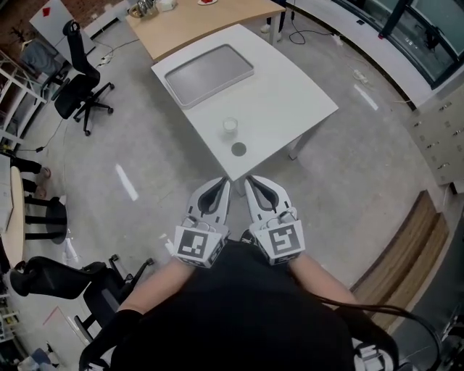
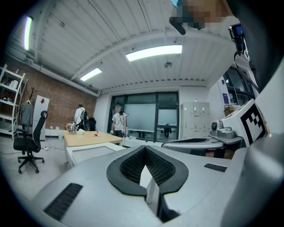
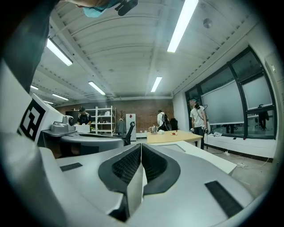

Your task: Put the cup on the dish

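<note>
A small pale cup (image 1: 230,127) stands upright on the white table (image 1: 290,94), near its front corner. Just in front of the cup lies a small round dark dish (image 1: 238,150), apart from it and with nothing on it. My left gripper (image 1: 222,185) and right gripper (image 1: 249,182) are side by side close to my body, short of the table corner and pointing at it. Both are shut with nothing between their fingers. The left gripper view shows its jaws (image 2: 144,150) closed over the room, and the right gripper view shows the same (image 3: 140,145). Neither gripper view shows cup or dish.
A large grey tray (image 1: 209,74) lies on the far half of the white table. Behind it stands a wooden table (image 1: 196,22) with small items. Black office chairs (image 1: 80,87) stand on the left. People stand far off (image 2: 119,122) (image 3: 197,117). Cabinets (image 1: 442,130) line the right.
</note>
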Demonstrator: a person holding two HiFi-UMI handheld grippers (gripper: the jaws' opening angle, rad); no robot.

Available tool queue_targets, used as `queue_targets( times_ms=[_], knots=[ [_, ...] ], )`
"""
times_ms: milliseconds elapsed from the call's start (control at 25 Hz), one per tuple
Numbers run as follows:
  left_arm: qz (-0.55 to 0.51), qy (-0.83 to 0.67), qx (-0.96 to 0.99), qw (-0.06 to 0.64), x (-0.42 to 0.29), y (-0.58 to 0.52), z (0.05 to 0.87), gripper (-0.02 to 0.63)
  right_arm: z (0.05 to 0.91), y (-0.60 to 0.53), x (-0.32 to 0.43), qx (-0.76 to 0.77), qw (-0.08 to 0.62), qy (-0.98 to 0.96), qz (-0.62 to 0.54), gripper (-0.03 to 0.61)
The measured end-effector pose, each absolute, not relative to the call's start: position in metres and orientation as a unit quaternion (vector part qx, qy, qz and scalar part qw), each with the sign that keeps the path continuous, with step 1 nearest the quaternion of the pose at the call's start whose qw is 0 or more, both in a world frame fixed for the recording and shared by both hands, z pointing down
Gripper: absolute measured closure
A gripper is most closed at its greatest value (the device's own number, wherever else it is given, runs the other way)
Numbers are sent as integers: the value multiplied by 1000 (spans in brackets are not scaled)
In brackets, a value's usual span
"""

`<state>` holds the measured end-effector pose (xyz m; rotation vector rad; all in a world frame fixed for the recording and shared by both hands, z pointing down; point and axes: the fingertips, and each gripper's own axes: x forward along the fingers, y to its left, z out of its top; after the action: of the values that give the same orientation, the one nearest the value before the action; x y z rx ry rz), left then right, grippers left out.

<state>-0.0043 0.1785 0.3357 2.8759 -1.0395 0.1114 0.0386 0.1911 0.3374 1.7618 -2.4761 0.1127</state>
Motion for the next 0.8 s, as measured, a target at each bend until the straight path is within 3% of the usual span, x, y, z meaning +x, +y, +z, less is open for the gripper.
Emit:
queue_targets(
  times_ms=[800],
  knots=[
    [52,-338,937,76,-2,71,374,607,376,92,45,583,73,-806,75,565]
  ],
)
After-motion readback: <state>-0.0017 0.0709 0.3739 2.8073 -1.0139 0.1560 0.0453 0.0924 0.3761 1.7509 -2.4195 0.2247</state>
